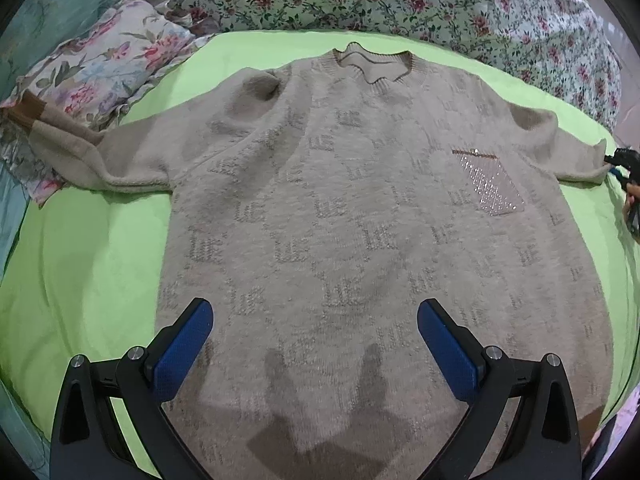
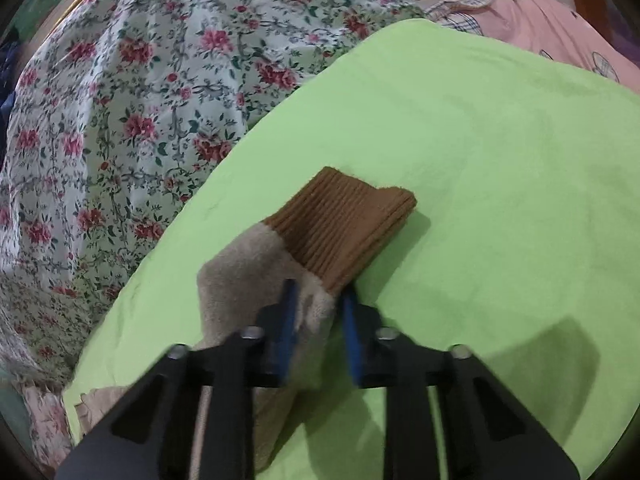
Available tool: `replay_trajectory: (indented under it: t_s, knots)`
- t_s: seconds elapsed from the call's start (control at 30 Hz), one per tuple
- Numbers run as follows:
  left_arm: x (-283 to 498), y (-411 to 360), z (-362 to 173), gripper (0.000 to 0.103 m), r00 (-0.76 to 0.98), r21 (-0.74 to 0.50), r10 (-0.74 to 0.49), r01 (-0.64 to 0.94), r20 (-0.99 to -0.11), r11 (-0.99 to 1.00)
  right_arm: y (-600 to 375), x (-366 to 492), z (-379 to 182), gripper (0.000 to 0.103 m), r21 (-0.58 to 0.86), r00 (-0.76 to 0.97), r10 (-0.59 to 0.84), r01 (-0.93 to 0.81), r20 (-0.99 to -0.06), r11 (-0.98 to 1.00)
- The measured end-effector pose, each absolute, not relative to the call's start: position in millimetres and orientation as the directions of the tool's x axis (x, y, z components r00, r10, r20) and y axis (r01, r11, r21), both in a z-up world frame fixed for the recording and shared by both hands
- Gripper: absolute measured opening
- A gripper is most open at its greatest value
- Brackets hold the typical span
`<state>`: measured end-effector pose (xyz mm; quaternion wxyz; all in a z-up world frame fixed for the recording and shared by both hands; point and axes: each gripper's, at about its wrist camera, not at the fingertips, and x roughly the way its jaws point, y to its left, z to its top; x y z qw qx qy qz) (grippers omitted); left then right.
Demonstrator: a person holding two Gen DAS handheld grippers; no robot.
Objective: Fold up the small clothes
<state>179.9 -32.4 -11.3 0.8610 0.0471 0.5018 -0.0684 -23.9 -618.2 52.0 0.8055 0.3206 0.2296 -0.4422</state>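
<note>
A beige sweater (image 1: 340,216) lies flat, front up, on a green sheet (image 1: 92,264) spread over the bed, its collar (image 1: 374,64) at the far side and its hem toward the left wrist camera. A sparkly pocket (image 1: 490,184) sits on the chest, on the side of the sweater where the right gripper shows.

The left gripper (image 1: 314,344) hangs over the lower body of the sweater with its blue-padded fingers (image 1: 184,344) spread wide; nothing lies between them but the knit below, and their shadow falls on the fabric near the hem.

The right gripper (image 2: 316,320) has its fingers (image 2: 286,328) drawn close together on the sleeve (image 2: 256,264), clamping the beige fabric just behind the brown ribbed cuff (image 2: 348,224). The cuff sticks out past the fingertips and rests on the sheet. The frame is blurred here, so how much fabric sits in the grip is hard to say.

The other sleeve (image 1: 100,156) stretches out from the sweater toward a floral pillow (image 1: 108,68), its brown cuff lying on the pillow's edge. A floral bedspread (image 2: 120,120) lies beyond the sheet, and a pink garment (image 2: 536,24) beside the sheet's far corner.
</note>
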Motion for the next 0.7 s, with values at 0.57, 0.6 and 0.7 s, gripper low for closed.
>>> replay_trajectory:
  t_s: [0.57, 0.6, 0.7]
  knots:
    - [166.8, -8.7, -13.9, 0.102, 0.495, -0.085, -0.145, 0.142, -0.856, 0.986, -365.6, 98.4, 63.9, 0.007, 0.284, 0.729, -0.196, 0.479, -0.656, 0.831]
    - [165.5, -6.5, -13.1, 0.102, 0.5, -0.087, -0.146, 0.138, -0.854, 0.987, -348.1, 114.6, 57.7, 0.007, 0.309, 0.734, -0.142, 0.442, -0.664, 0.842]
    - [164.1, 1.0, -11.4, 0.102, 0.515, -0.092, -0.144, 0.127, -0.845, 0.988, -301.6, 159.8, 39.8, 0.007, 0.355, 0.737, -0.035, 0.365, -0.674, 0.86]
